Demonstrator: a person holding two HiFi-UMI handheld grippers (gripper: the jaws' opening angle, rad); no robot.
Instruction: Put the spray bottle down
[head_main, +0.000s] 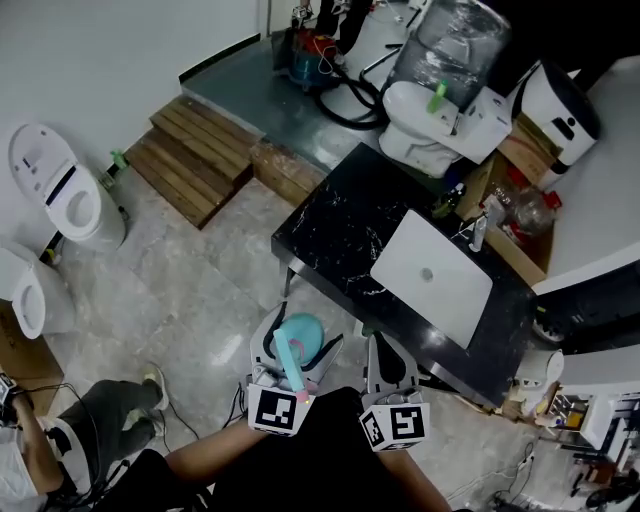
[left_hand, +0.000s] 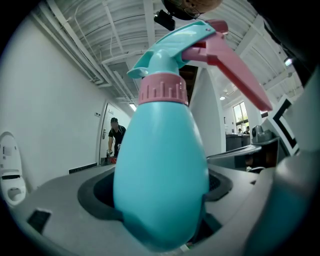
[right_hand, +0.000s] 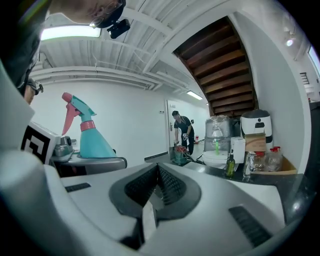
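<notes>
The spray bottle (left_hand: 162, 165) is teal with a pink collar and a pink trigger. My left gripper (head_main: 297, 352) is shut on its belly and holds it upright. In the head view the spray bottle (head_main: 298, 342) sits low at the centre, near the front edge of the black marble counter (head_main: 345, 235). My right gripper (head_main: 385, 362) is just to its right, with its jaws shut and nothing between them. From the right gripper view the spray bottle (right_hand: 91, 138) shows at the left, apart from my right gripper (right_hand: 159, 186).
A white sink basin (head_main: 432, 277) is set in the counter. A boxed toilet (head_main: 440, 120), small bottles (head_main: 480, 228) and a crate stand at the counter's far end. Toilets (head_main: 60, 195) stand at the left beside wooden steps (head_main: 195, 155). A person (right_hand: 182, 131) works by the far door.
</notes>
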